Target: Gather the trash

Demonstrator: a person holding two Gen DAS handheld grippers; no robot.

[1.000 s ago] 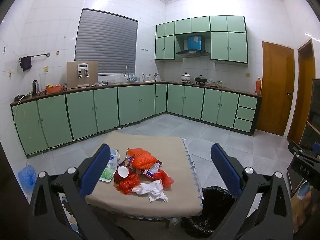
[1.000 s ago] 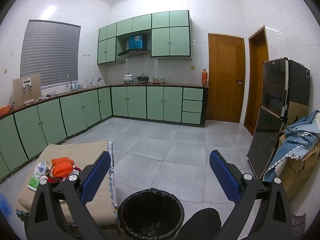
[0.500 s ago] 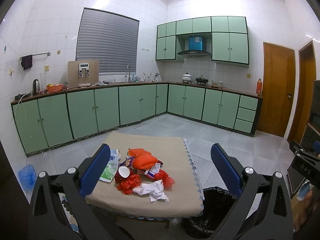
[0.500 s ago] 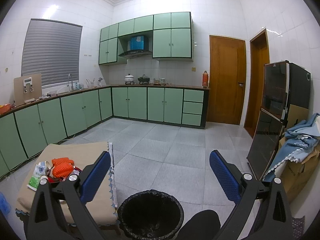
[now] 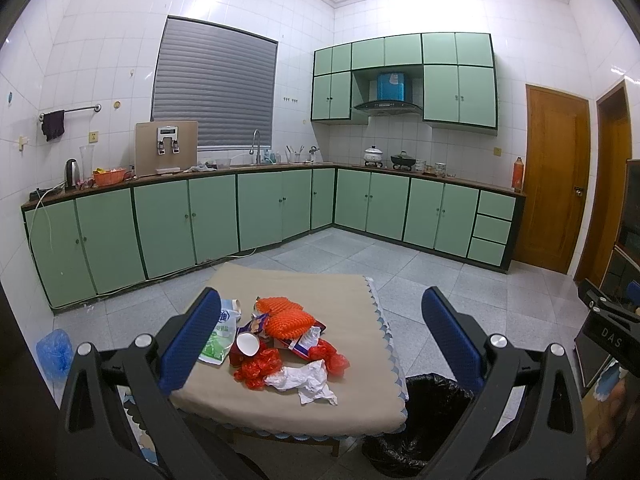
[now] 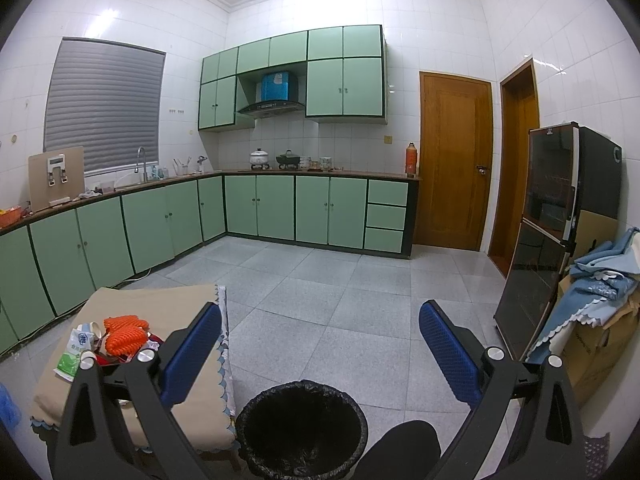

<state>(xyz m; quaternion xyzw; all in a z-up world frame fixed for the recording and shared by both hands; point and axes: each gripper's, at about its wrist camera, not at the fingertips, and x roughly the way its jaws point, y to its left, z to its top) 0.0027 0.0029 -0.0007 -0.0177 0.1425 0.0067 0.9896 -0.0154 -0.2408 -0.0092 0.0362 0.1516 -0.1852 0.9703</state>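
Note:
A pile of trash lies on a low table with a beige cloth (image 5: 304, 288): orange foam nets (image 5: 286, 318), a crumpled white tissue (image 5: 304, 378), red plastic scraps (image 5: 256, 368), a paper cup (image 5: 247, 345) and a green-white pouch (image 5: 218, 336). A bin with a black bag (image 5: 424, 408) stands on the floor right of the table; it also shows in the right wrist view (image 6: 300, 424). My left gripper (image 5: 320, 312) is open and empty, held above the pile. My right gripper (image 6: 320, 328) is open and empty, above the bin. The orange nets (image 6: 124, 336) show at its left.
Green kitchen cabinets (image 5: 260, 212) line the far walls. A dark fridge (image 6: 552, 240) and a cardboard box with blue cloth (image 6: 600, 304) stand at the right. A blue bag (image 5: 54, 350) lies on the floor left of the table. A dark knee (image 6: 400, 452) shows beside the bin.
Both wrist views have tilted up very slightly. Nothing on the table has moved and both grippers stay open.

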